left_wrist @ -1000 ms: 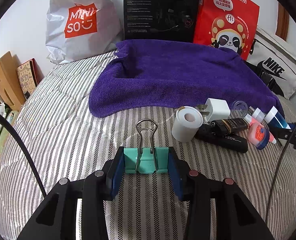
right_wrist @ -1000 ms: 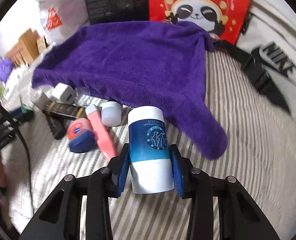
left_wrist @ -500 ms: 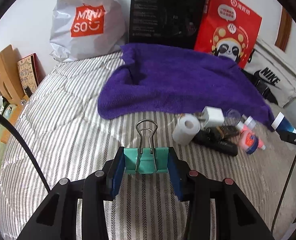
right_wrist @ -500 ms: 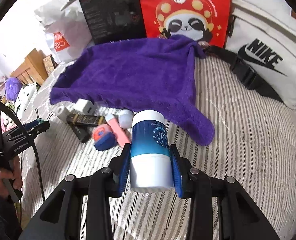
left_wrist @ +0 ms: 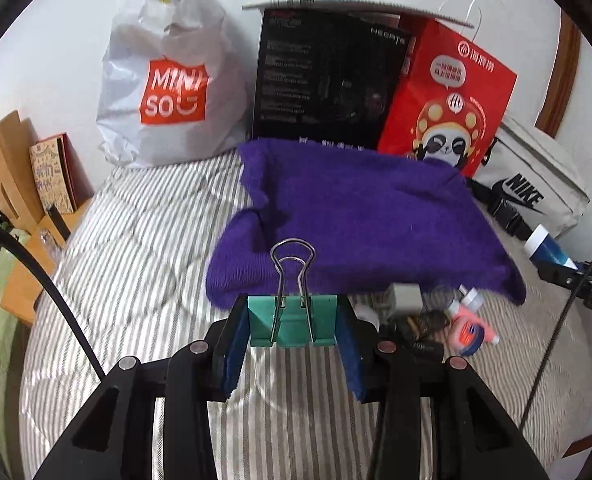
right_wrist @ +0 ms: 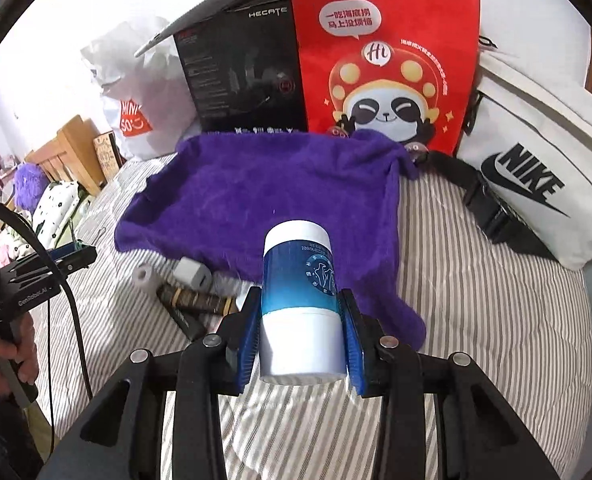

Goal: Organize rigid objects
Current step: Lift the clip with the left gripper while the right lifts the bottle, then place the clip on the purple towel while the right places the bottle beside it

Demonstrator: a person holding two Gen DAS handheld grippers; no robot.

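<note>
My left gripper (left_wrist: 291, 326) is shut on a teal binder clip (left_wrist: 291, 326), its wire handles pointing up, held above the striped bed. My right gripper (right_wrist: 300, 338) is shut on a blue and white bottle (right_wrist: 300, 300), lifted clear of the bedding. A purple towel (left_wrist: 360, 224) lies spread on the bed beyond both. At its near edge sits a small pile: a white charger plug (right_wrist: 193, 272), a small white roll (right_wrist: 145, 276), dark tubes (right_wrist: 193, 300) and a pink bottle (left_wrist: 470, 326). The right gripper with the bottle (left_wrist: 548, 250) shows at the right edge of the left wrist view.
Against the wall stand a white Miniso bag (left_wrist: 167, 80), a black box (left_wrist: 328, 80) and a red panda bag (left_wrist: 452, 100). A white Nike bag (right_wrist: 536, 172) lies at the right. A wooden headboard (left_wrist: 3, 160) and books are at the left. A hand (right_wrist: 11, 344) grips the left tool's handle.
Both grippers have risen with their loads. The pile of small items and the towel now sit lower and farther in both views. The grips are unchanged.
</note>
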